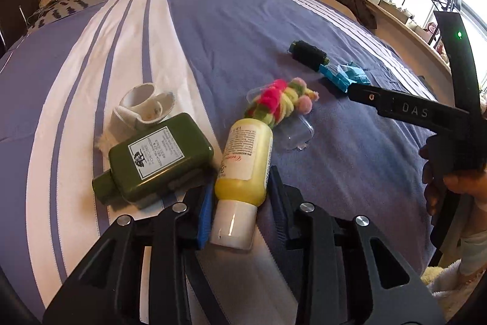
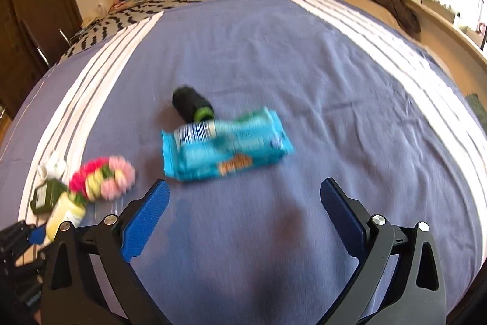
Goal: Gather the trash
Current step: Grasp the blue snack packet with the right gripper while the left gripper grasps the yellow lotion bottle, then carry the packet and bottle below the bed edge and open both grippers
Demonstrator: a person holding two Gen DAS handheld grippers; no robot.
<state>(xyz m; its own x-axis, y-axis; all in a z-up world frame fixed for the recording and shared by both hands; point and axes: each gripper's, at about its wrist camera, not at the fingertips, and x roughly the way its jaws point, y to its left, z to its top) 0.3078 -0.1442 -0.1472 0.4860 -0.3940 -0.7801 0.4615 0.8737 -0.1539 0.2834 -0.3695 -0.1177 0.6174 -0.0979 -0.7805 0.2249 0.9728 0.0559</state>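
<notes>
On the striped bedspread (image 1: 231, 29), left to right: a white strap roll (image 1: 146, 107), a green bottle (image 1: 158, 156) touching the yellow bottle (image 1: 245, 160), which the left gripper (image 1: 240, 200) clasps near its cap; the pompom toy (image 1: 280, 101) crowds its far end. The blue wrapper (image 2: 225, 143) lies beside a black spool (image 2: 191, 105), ahead of the right gripper (image 2: 243, 212), spread wide and empty

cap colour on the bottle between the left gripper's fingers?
White cap on a yellow bottle; clearest in the left wrist view.
</notes>
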